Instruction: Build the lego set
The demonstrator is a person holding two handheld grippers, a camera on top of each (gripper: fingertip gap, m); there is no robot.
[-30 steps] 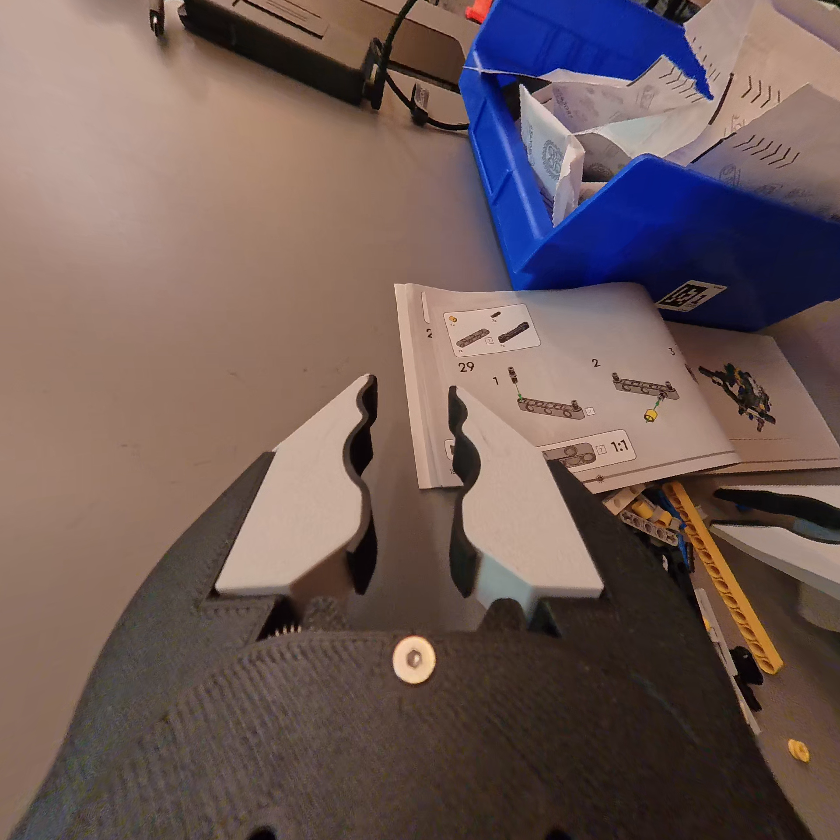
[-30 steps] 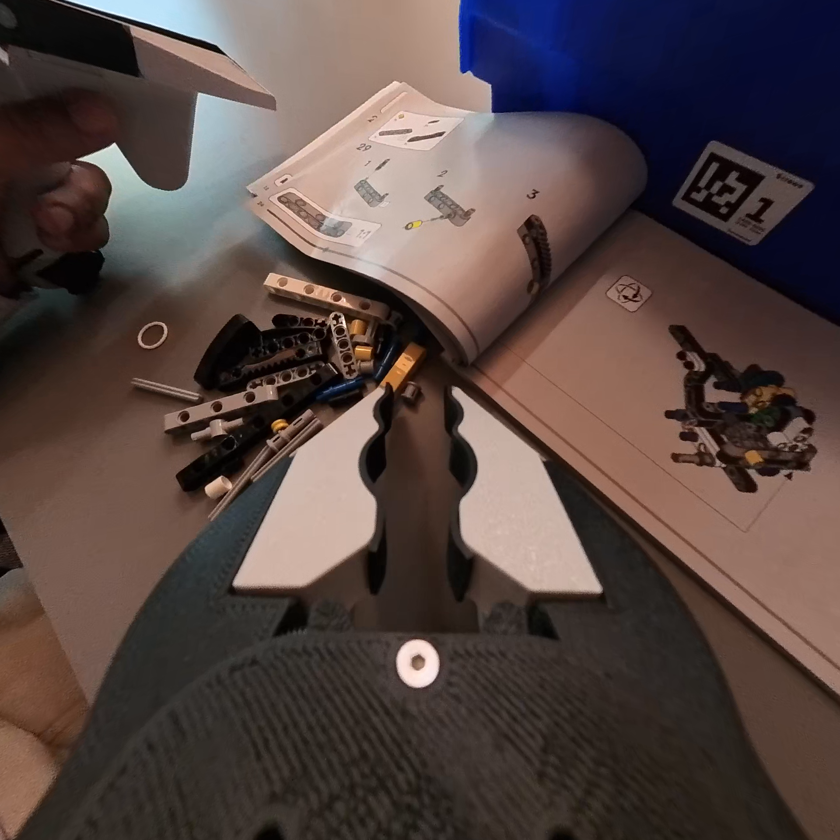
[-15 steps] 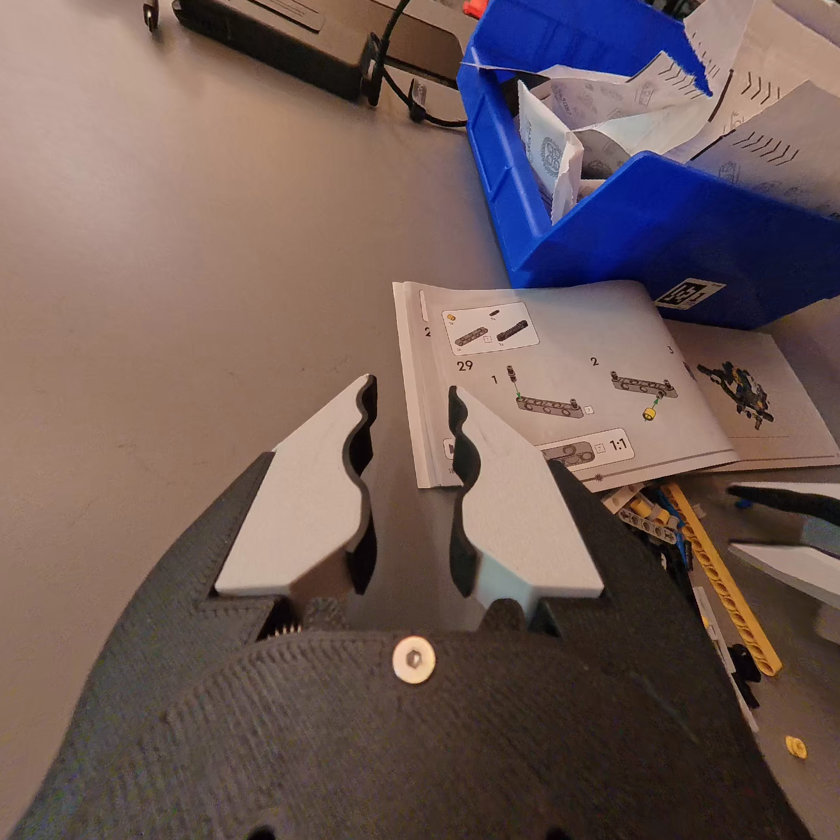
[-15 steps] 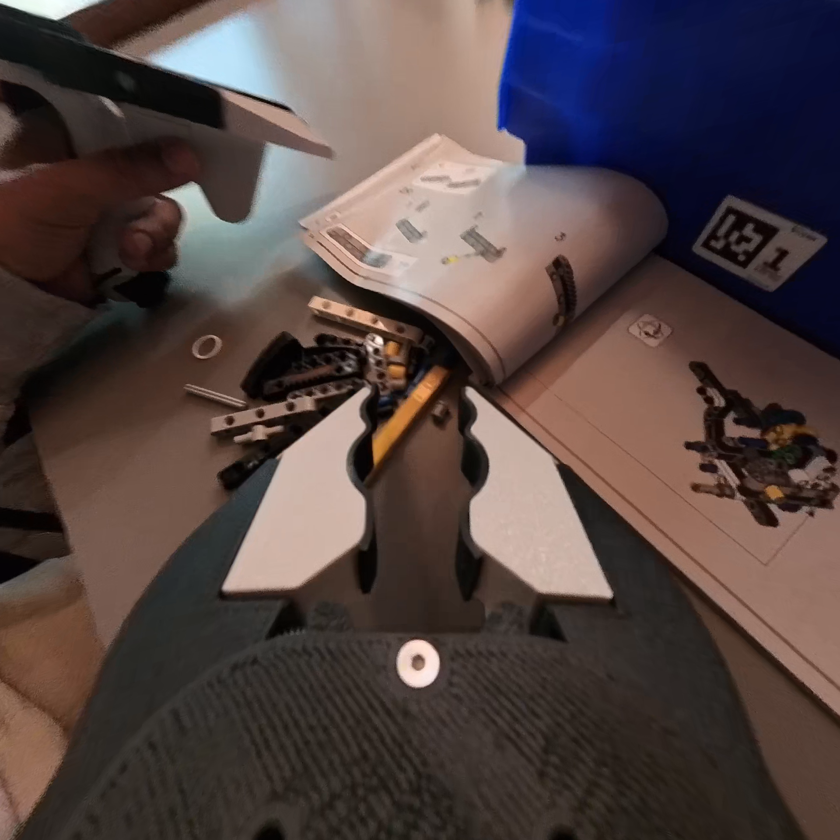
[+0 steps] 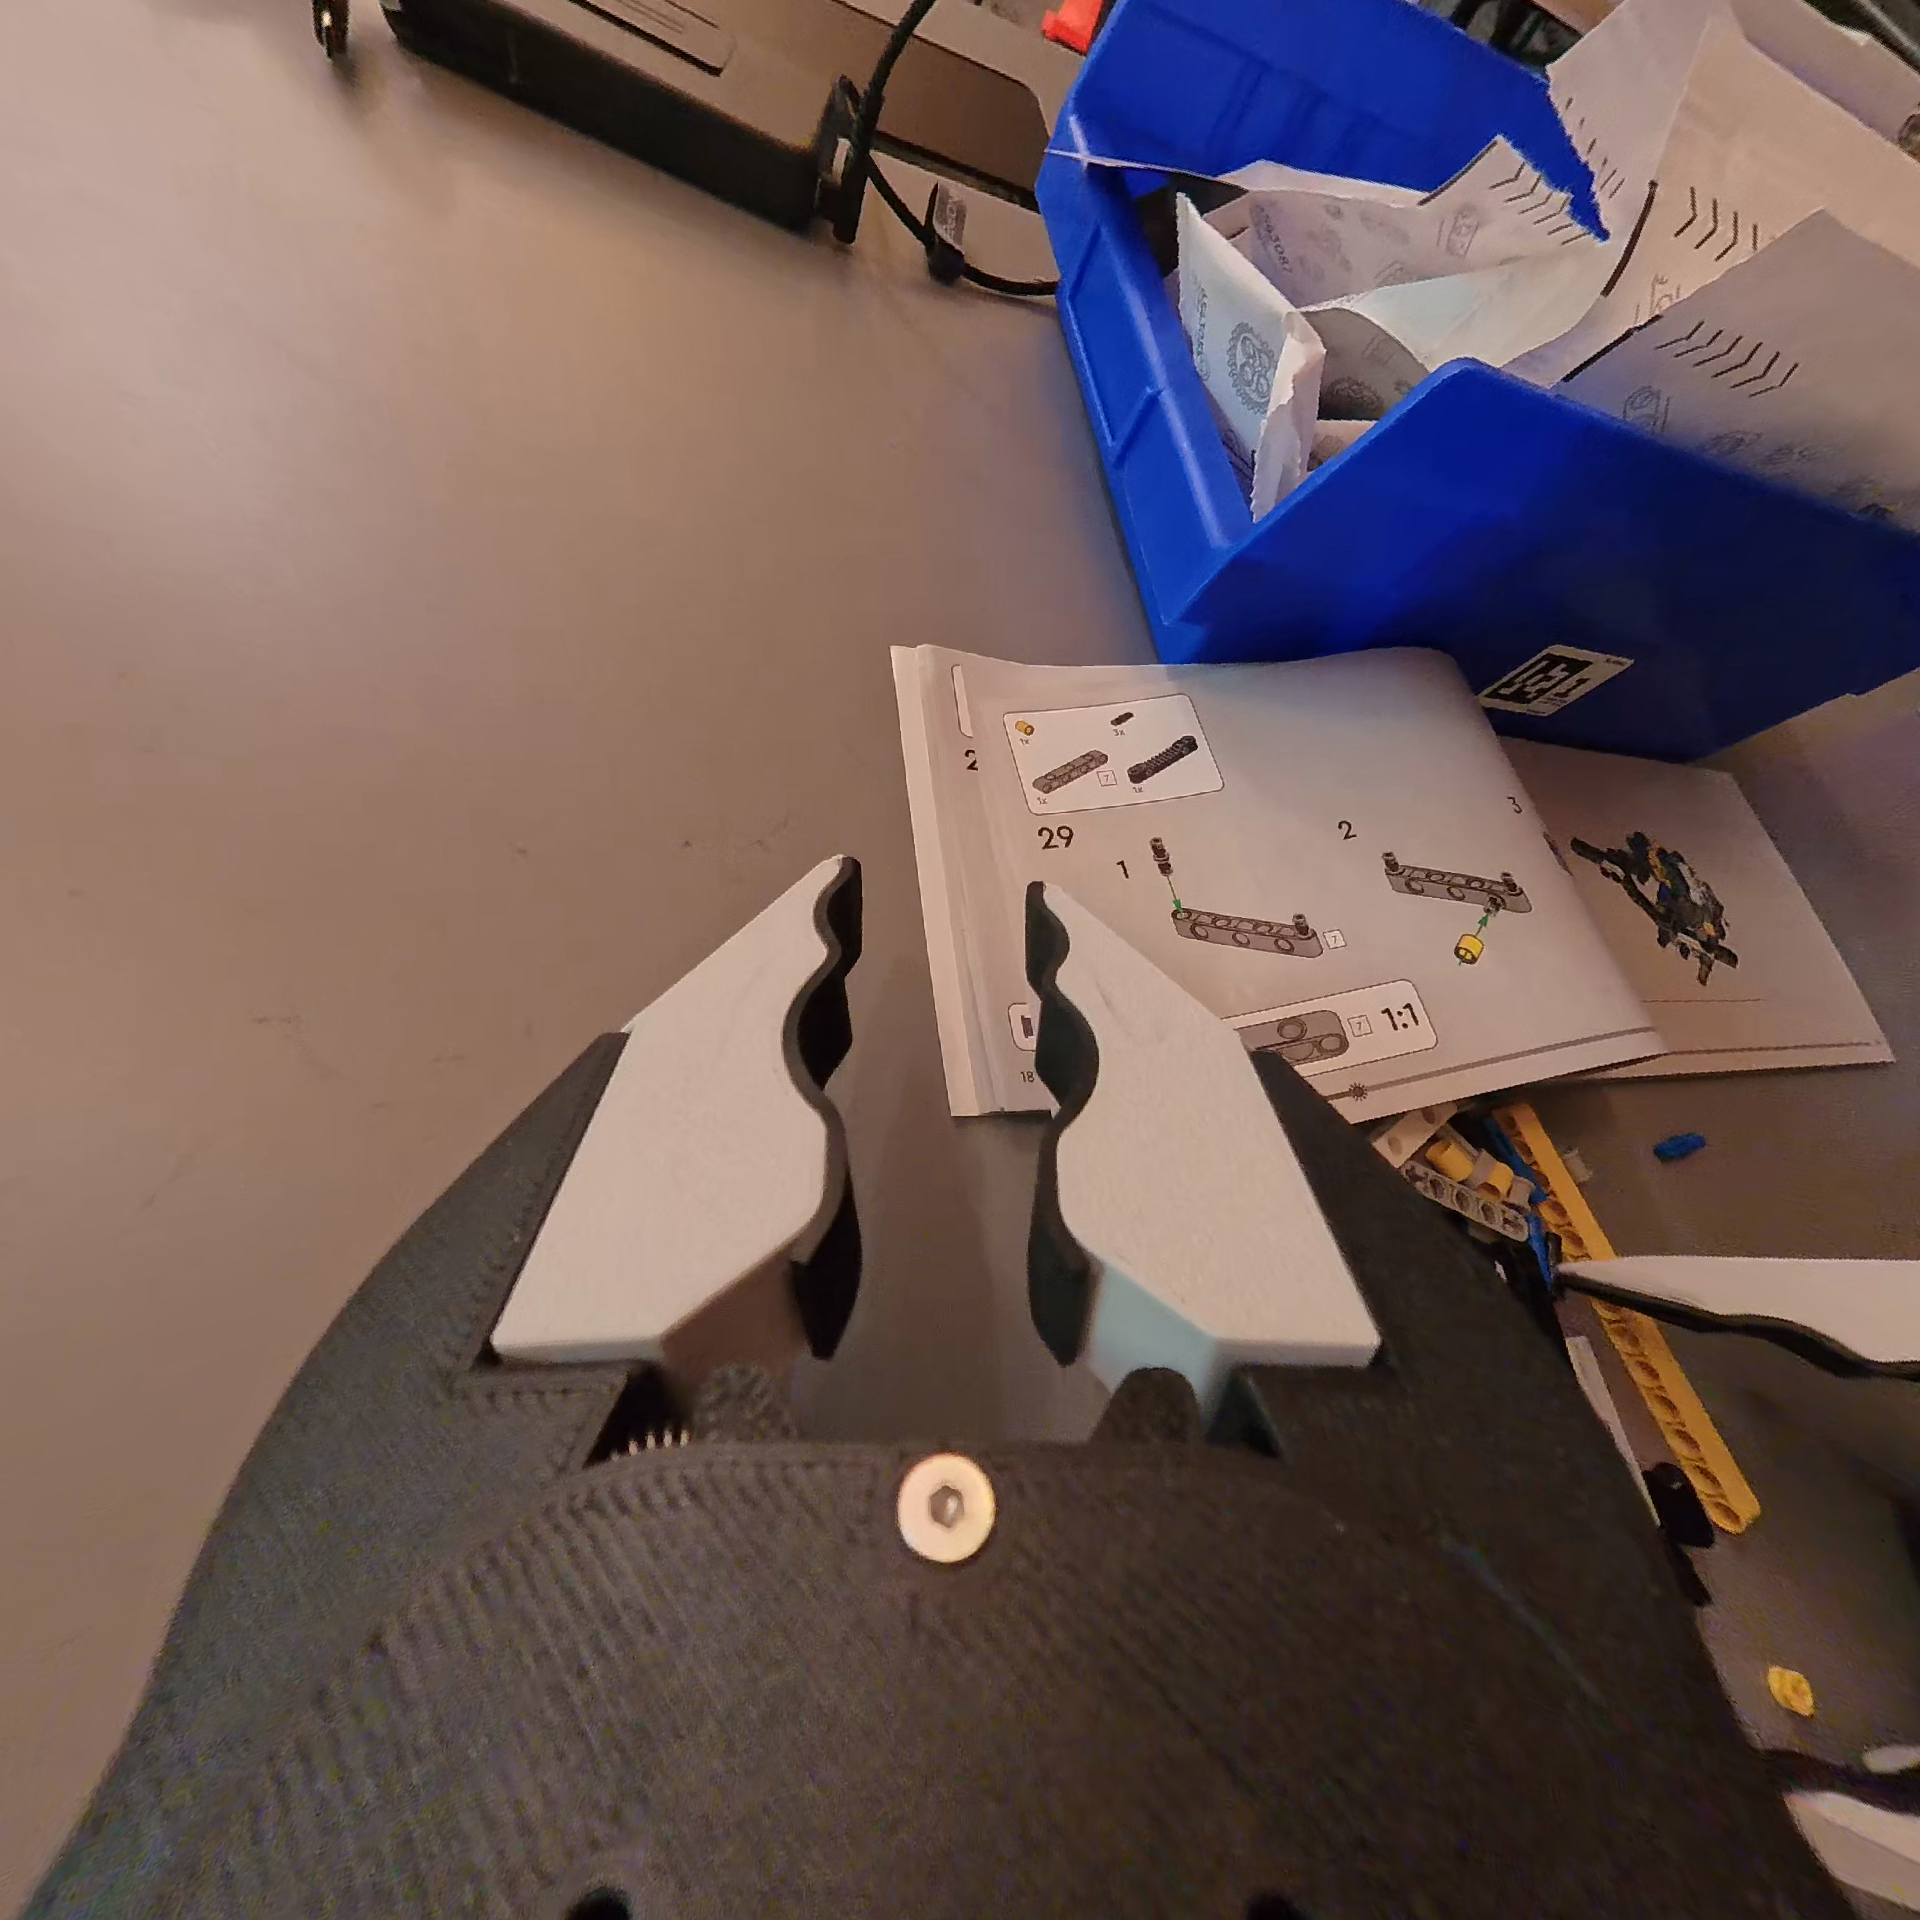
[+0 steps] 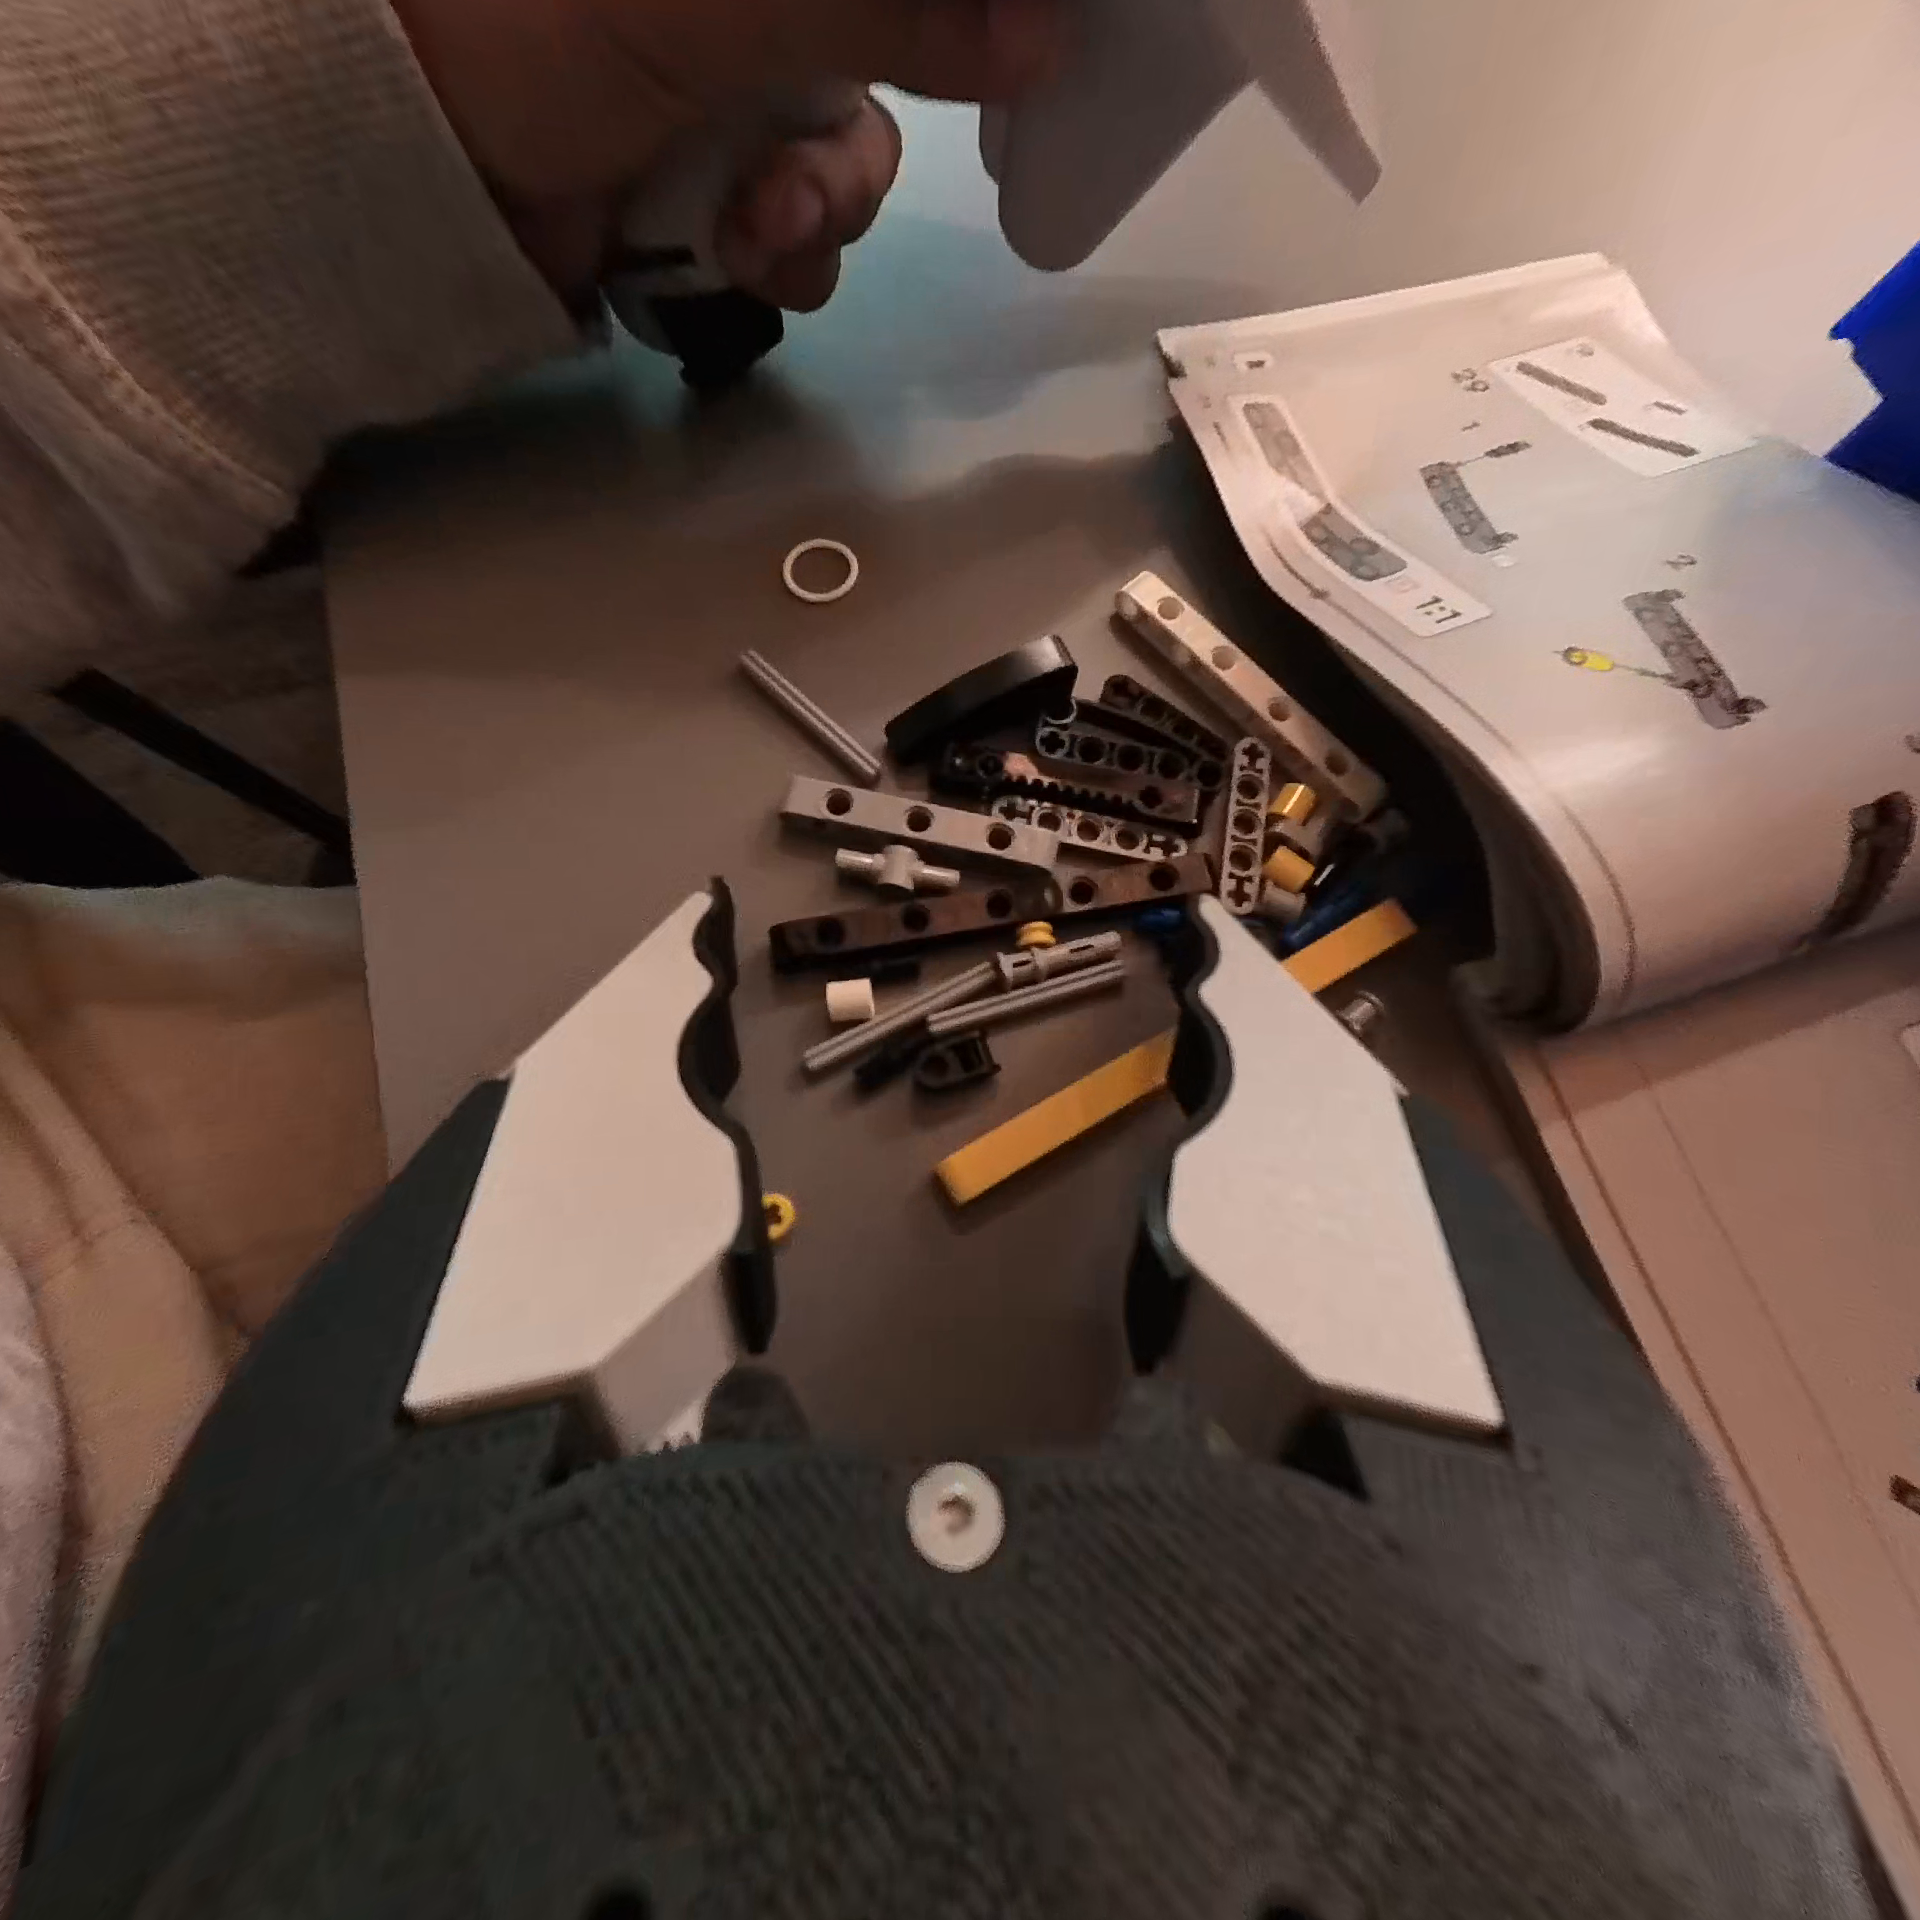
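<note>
A pile of loose lego pieces [image 6: 1039, 831], black, grey and yellow beams, axles and pins, lies on the grey table beside the open instruction booklet [image 6: 1558, 623]. My right gripper [image 6: 961, 904] is wide open and empty, just above the pile's near side. A long yellow beam [image 6: 1049, 1127] runs under its right finger. My left gripper [image 5: 940, 883] is slightly open and empty, above bare table at the booklet's [image 5: 1299, 831] left edge. The pile [image 5: 1475, 1174] and the yellow beam [image 5: 1652, 1392] also show in the left wrist view, with a right gripper finger [image 5: 1745, 1299] over them.
A blue bin [image 5: 1507, 540] of torn paper bags stands behind the booklet. A black device with a cable [image 5: 623, 114] lies far back. A white ring [image 6: 821, 569], a grey axle [image 6: 810, 717] and a small yellow piece [image 6: 777, 1214] lie apart. The table edge [image 6: 343, 831] is left.
My right gripper has opened wide and swung left over the pile, so the blue bin has left its view. My left gripper has barely moved.
</note>
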